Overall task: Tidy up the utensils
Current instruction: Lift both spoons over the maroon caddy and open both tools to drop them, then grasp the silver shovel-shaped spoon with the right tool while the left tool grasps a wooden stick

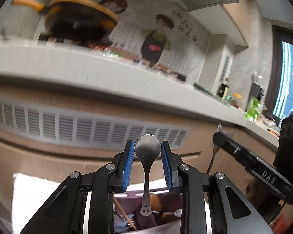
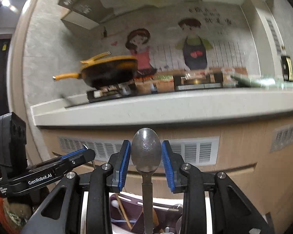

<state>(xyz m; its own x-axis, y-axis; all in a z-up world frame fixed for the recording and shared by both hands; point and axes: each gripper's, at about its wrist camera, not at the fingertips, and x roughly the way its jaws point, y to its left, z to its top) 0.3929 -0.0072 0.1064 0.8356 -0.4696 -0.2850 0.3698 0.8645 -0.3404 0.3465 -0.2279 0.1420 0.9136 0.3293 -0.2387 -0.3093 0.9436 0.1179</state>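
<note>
Left gripper (image 1: 147,162) clamps a round steel spoon (image 1: 147,149); right gripper (image 2: 146,163) an oval one (image 2: 146,150).

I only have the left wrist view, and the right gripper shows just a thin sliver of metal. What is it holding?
Observer: The right gripper is shut on an oval spoon, bowl up, longer than your round spoon.
Operator: Where does its handle go?
Observer: Straight down, over the purple utensil holder.
Operator: How does my left gripper look from there?
Observer: The left gripper shows side-on at the left, with GenRobot.AI printed on its body.
</note>
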